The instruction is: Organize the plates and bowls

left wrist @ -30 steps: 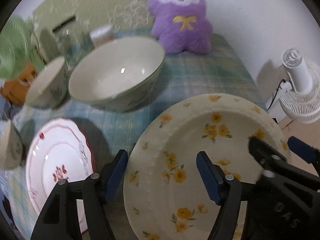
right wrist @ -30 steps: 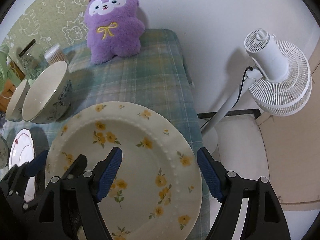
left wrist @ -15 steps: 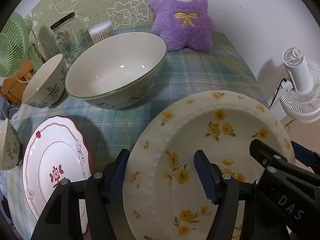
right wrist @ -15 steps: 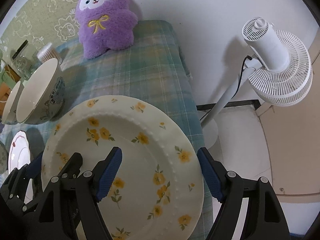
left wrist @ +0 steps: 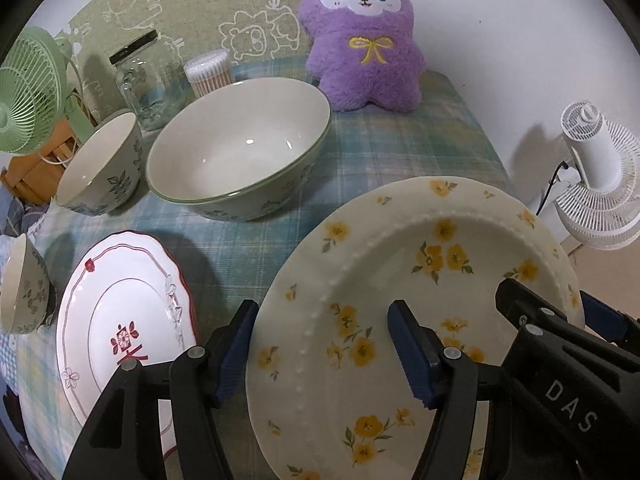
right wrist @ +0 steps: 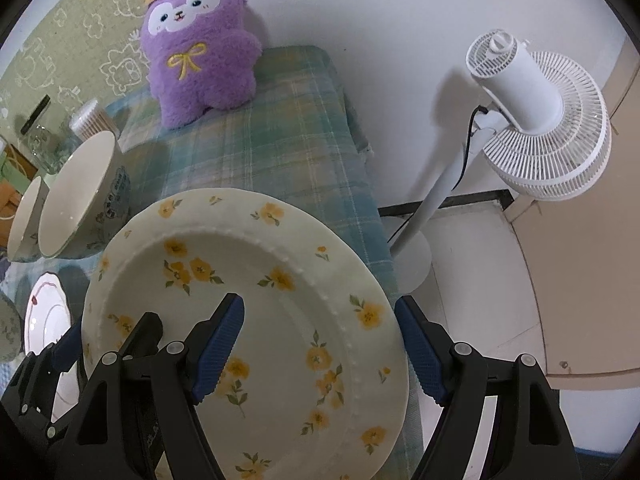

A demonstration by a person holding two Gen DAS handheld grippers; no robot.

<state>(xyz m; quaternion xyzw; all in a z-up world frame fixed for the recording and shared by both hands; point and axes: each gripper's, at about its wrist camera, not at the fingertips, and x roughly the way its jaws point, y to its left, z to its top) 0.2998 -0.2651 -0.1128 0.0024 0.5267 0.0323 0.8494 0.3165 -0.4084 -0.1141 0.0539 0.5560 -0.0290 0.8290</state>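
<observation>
Jaws of the left gripper (left wrist: pixel 322 352) wide apart, astride the near-left rim of the cream round ceramic plate with yellow flowers (left wrist: pixel 400 248): left finger just outside the rim, right finger above the plate's face, pads not pinching. Jaws of the right gripper (right wrist: pixel 320 344) likewise wide apart, astride the opposite rim: left finger over the face, right finger close against the outer edge, no pinch visible.

Plate between the two grippers, on or just above the blue-green plaid tablecloth (left wrist: pixel 380 152); cannot tell which. Its right edge past the cloth's side.

Left of the left jaws, a white scalloped plate with red trim (left wrist: pixel 120 312). Further left, at the picture's edge, a small patterned bowl (left wrist: pixel 24 288).

Ahead of the left jaws, a large cream bowl with a green rim (left wrist: pixel 240 160), and beside it a smaller leaf-patterned bowl (left wrist: pixel 100 164).

Far ahead, a purple plush toy (left wrist: pixel 364 40). Right of the right jaws, off the cloth, a white standing fan (right wrist: pixel 540 120).
</observation>
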